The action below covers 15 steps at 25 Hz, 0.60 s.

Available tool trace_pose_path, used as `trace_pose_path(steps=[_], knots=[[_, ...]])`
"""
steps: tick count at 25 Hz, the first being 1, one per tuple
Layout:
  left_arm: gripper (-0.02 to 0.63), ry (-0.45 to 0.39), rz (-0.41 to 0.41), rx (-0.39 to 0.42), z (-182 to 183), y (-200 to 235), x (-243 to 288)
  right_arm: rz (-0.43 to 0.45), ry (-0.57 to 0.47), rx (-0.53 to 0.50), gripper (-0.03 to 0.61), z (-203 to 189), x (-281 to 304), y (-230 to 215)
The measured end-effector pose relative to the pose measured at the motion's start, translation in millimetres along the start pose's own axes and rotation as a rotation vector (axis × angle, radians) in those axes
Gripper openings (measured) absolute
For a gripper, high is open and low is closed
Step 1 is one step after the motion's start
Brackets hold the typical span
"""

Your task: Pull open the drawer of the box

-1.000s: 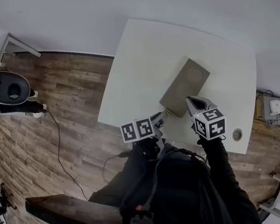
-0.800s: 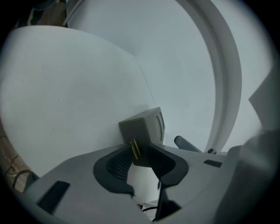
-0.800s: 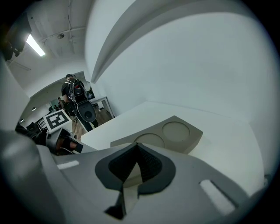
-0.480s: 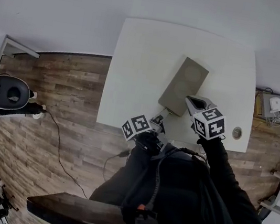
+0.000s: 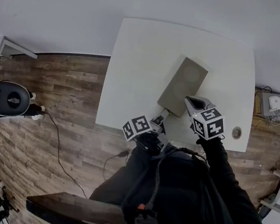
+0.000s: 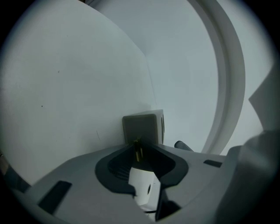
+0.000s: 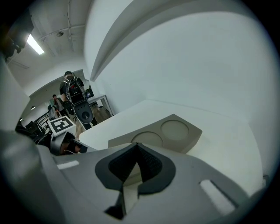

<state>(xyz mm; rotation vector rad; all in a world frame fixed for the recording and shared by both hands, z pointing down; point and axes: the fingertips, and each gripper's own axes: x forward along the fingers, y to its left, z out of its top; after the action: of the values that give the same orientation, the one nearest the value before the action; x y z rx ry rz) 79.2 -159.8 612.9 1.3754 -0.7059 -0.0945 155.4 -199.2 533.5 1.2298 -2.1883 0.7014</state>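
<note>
left tool (image 6: 137,141) dipped and rolled, its jaws just opening, now spread with the knob (image 6: 137,151) between them. right tool (image 7: 137,146) pressed together, empty. box (image 5: 183,87) sits on tabletop (image 5: 137,66); drawer (image 6: 141,127) looks unopened.

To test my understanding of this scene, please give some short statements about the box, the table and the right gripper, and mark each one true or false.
1. The box has two round recesses on top. True.
2. The box lies on the wooden floor. False: it lies on the white table.
3. The right gripper holds a cup. False: its jaws are together with nothing between them, by the box's near end.
4. A small brass knob sits on the box's front. True.
</note>
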Motion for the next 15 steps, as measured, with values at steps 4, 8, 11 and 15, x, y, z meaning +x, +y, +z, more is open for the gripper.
trace_pose_path(steps=[4,8,11,15], knots=[[0.087,-0.001,0.02,0.008,0.4,1.4,1.8,0.008,0.003,-0.004,-0.003,0.9,3.8,1.0],[0.029,0.015,0.044,-0.014,2.3,6.1,0.0,0.008,0.01,-0.002,-0.003,1.7,6.3,2.9],[0.029,0.033,0.05,-0.001,2.5,5.6,1.3,0.003,0.011,0.0,-0.003,1.1,6.9,0.7],[0.025,0.034,0.058,-0.016,1.8,6.8,0.4,0.004,0.018,-0.002,-0.003,-1.7,7.4,2.1]])
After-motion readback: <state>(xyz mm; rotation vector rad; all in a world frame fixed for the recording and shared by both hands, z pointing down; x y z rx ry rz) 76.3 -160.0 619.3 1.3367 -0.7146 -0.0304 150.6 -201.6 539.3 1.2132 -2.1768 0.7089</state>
